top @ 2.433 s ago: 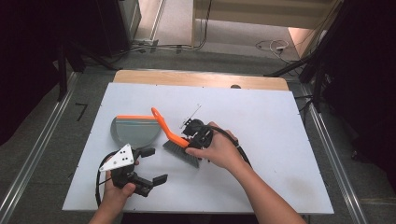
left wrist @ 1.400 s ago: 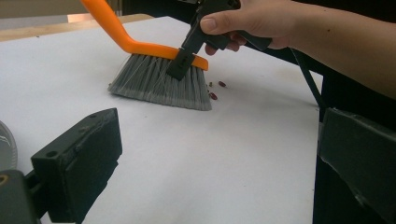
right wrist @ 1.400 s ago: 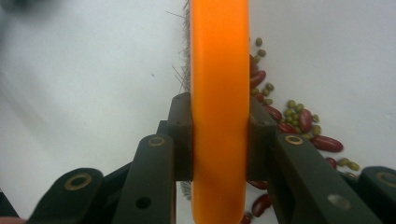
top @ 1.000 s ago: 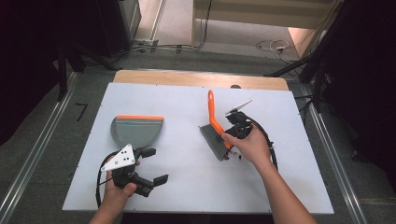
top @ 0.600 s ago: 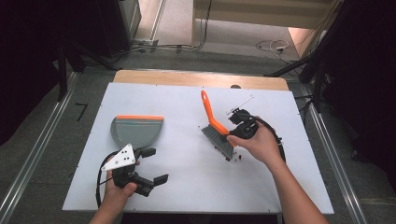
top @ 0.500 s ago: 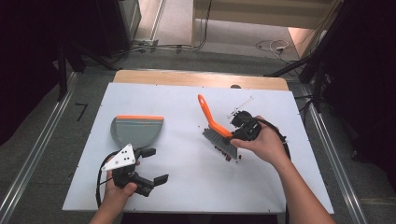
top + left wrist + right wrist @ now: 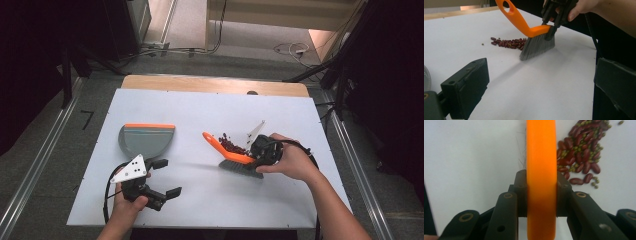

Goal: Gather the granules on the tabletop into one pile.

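Evidently the right gripper was clamped on the orange brush, bristles down just beside the beans, placed to sweep them toward the grey dustpan well to the left. Left gripper sat open and empty by the pan. Earlier the brush was held raised, handle up; it had since come down by the pile.

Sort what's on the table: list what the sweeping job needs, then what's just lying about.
In use:
- orange hand brush, clamped in the right gripper
- pile of red beans
- grey dustpan
- left gripper, open and idle

Lying about:
- nothing on the white tabletop
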The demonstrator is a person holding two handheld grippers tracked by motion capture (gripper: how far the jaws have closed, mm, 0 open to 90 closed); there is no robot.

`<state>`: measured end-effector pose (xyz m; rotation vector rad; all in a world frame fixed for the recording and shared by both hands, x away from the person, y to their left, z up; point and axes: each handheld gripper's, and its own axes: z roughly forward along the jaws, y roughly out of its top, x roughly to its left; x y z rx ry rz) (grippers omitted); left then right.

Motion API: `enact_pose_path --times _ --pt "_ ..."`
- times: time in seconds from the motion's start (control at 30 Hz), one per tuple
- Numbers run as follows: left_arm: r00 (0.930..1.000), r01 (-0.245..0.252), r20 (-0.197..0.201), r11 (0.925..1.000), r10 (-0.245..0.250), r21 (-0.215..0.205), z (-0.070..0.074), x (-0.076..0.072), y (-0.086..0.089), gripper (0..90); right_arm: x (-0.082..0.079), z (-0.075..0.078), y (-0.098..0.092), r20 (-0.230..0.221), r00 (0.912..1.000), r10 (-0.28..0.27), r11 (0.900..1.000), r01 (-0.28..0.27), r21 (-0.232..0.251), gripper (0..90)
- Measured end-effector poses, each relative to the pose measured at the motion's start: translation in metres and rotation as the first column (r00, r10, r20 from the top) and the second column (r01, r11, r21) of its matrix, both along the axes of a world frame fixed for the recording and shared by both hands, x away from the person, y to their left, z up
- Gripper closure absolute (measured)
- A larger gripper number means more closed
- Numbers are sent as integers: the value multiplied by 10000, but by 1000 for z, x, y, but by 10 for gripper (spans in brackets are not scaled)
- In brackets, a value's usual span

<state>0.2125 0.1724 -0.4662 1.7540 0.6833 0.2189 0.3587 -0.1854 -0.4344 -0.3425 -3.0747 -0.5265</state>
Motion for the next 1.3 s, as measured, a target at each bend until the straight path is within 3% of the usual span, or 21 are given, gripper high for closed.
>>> enact_pose_path --times 0.1,0.53,0.7,0.9,1.1,1.23,1.3 --pt "10000 1 1 10000 -1 4 0 0 0 9 9 -1 2 143 9993 337 9994 -337 54 683" --pt "10000 26 15 10000 -26 -16 0 0 0 9 38 -3 8 221 9990 379 9983 -388 427 682" --pt "10000 39 8 10000 -39 15 0 0 0 9 47 -2 8 526 9986 59 9987 -85 496 683" --pt "10000 46 18 10000 -46 11 0 0 1 9 56 -3 9 528 9986 -72 9976 36 691 682" --pt "10000 48 19 10000 -48 25 0 0 0 9 56 0 9 808 9963 -286 9970 226 739 683" --pt "10000 41 18 10000 -41 -13 -1 1 0 9 50 12 13 694 9952 -686 9897 591 1308 683" --pt "10000 36 13 10000 -36 8 -1 1 0 9 45 19 29 416 9809 -1900 9702 1811 1611 683"
